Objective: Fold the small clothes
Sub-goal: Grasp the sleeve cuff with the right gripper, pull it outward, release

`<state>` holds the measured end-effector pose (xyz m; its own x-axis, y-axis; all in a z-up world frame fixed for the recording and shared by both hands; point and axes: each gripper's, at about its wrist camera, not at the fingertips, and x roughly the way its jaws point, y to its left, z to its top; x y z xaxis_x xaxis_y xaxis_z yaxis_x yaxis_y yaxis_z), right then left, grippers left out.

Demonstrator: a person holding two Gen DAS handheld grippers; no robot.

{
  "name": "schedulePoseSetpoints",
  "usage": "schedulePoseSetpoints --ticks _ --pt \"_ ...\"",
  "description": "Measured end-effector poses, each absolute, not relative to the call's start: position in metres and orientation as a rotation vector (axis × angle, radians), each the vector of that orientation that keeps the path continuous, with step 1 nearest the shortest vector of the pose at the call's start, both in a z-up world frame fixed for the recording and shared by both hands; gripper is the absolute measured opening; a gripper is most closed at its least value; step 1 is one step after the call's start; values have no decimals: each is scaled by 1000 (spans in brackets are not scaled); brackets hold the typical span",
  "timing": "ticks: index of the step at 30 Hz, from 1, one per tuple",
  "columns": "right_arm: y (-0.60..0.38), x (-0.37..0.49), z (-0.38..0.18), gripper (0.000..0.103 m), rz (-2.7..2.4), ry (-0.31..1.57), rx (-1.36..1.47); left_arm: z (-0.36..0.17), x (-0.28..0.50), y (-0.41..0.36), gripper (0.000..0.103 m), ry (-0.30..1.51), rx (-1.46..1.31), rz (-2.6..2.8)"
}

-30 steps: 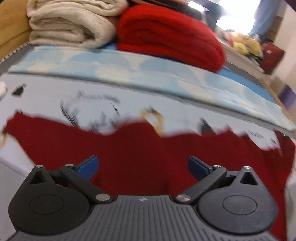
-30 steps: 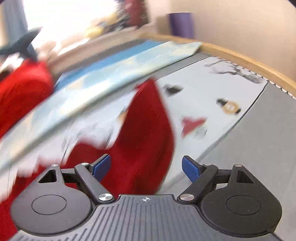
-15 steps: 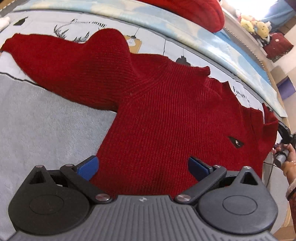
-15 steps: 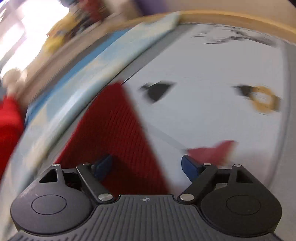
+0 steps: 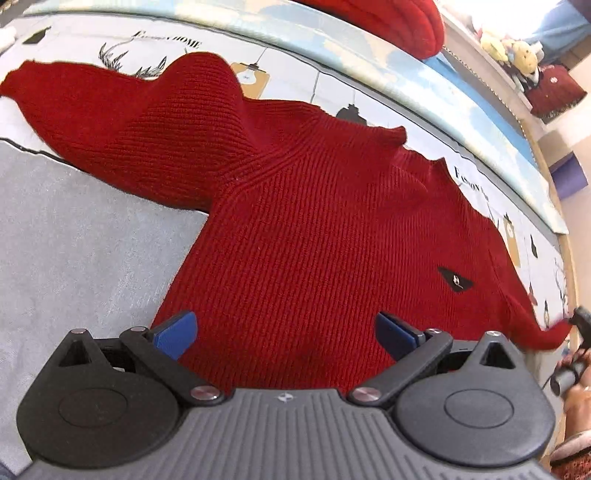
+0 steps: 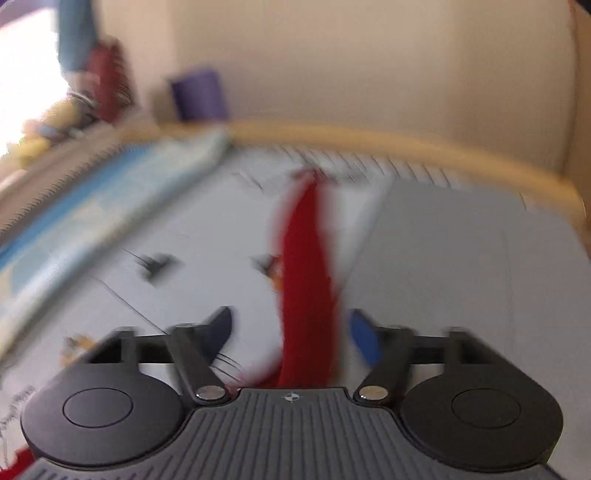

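Observation:
A small dark red knit sweater (image 5: 314, 221) lies flat on a bed, front up, with a black patch (image 5: 455, 279) on the chest. Its left sleeve (image 5: 110, 110) stretches up left. My left gripper (image 5: 286, 330) is open above the lower body of the sweater, holding nothing. In the blurred right wrist view the right sleeve (image 6: 308, 258) runs away from the camera between the open fingers of my right gripper (image 6: 291, 332). The right gripper's tip also shows at the sleeve's end in the left wrist view (image 5: 580, 325).
The bed has a grey sheet (image 5: 74, 240) and a white printed cover (image 5: 332, 88). A folded red blanket (image 5: 388, 18) sits at the back. A wooden bed edge (image 6: 406, 144) and beige wall (image 6: 369, 55) lie beyond the sleeve. Soft toys (image 5: 517, 55) sit far right.
The left gripper rose from low at the hem to look down on the whole sweater. The right gripper swung along the right sleeve, now pointing along it toward the bed edge.

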<state>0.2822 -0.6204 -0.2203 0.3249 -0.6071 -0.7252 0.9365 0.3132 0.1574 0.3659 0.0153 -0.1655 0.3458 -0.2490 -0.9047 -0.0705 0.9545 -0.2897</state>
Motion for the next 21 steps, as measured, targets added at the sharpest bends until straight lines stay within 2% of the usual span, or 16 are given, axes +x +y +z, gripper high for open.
schedulePoseSetpoints --ticks 2,6,11,12,13,14,15,16,21 --pt "-654 247 -234 75 -1129 618 768 -158 362 10 103 1200 -275 -122" --pt "-706 167 -252 75 -1190 496 1092 -151 357 -7 103 1193 -241 -141" --pt "-718 137 -277 77 -1203 516 1186 -153 355 -44 103 1223 -236 -193" --pt "-716 139 -280 86 -1184 524 1181 -153 353 -50 103 1223 -224 -205" --pt "-716 146 -281 90 -1151 516 1154 -152 351 -58 103 1219 -206 -216" --pt "-719 156 -282 86 -1067 509 1122 -150 348 -66 103 1214 -187 -222" --pt "-724 167 -282 64 -983 513 1110 -148 346 -71 103 1211 -175 -227" --pt "-729 177 -282 18 -935 525 1098 -147 343 -76 103 1210 -167 -230" --pt "-710 195 -224 16 -1050 531 1007 -138 335 -88 103 1193 -144 -234"
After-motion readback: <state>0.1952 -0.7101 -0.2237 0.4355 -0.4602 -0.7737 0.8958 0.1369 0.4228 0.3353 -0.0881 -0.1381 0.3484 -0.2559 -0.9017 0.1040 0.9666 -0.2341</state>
